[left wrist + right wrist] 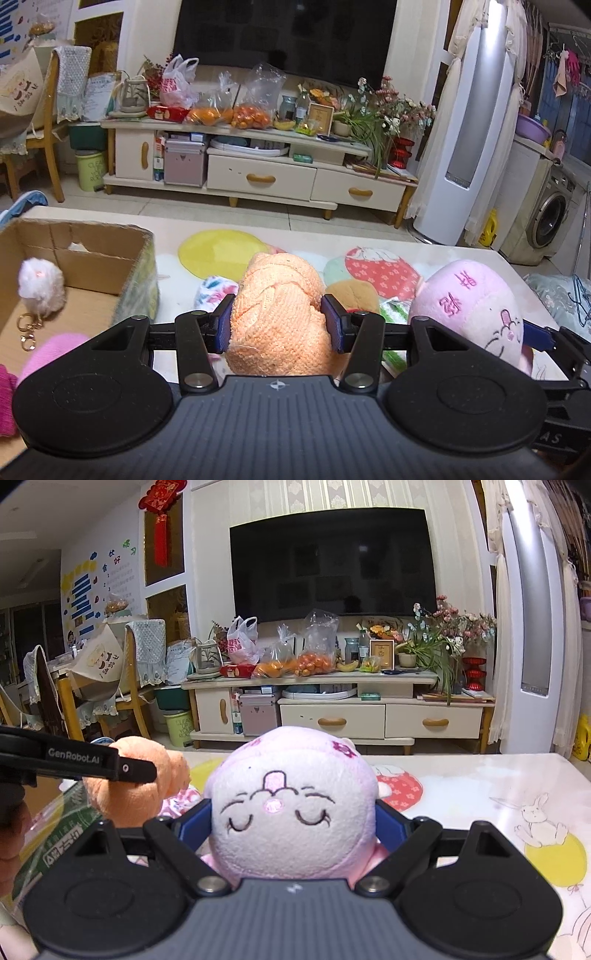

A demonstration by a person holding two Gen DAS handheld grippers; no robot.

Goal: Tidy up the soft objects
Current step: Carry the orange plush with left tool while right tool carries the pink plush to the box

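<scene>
My left gripper (279, 321) is shut on an orange knitted soft toy (277, 314), held above the table; the toy also shows at the left of the right wrist view (129, 794). My right gripper (293, 819) is shut on a pink plush doll with a sleeping face (291, 805), which also shows at the right of the left wrist view (469, 302). A cardboard box (92, 251) stands at the left, holding a white fluffy keychain pom (40, 286) and pink knitted items (44, 350).
A patterned soft piece (216, 291), a brown bun-like plush (351, 293) and a green item (395, 308) lie on the table (443, 251) behind the held toy. Beyond the table's far edge stand a TV cabinet (258, 173) and a white tower air conditioner (469, 129).
</scene>
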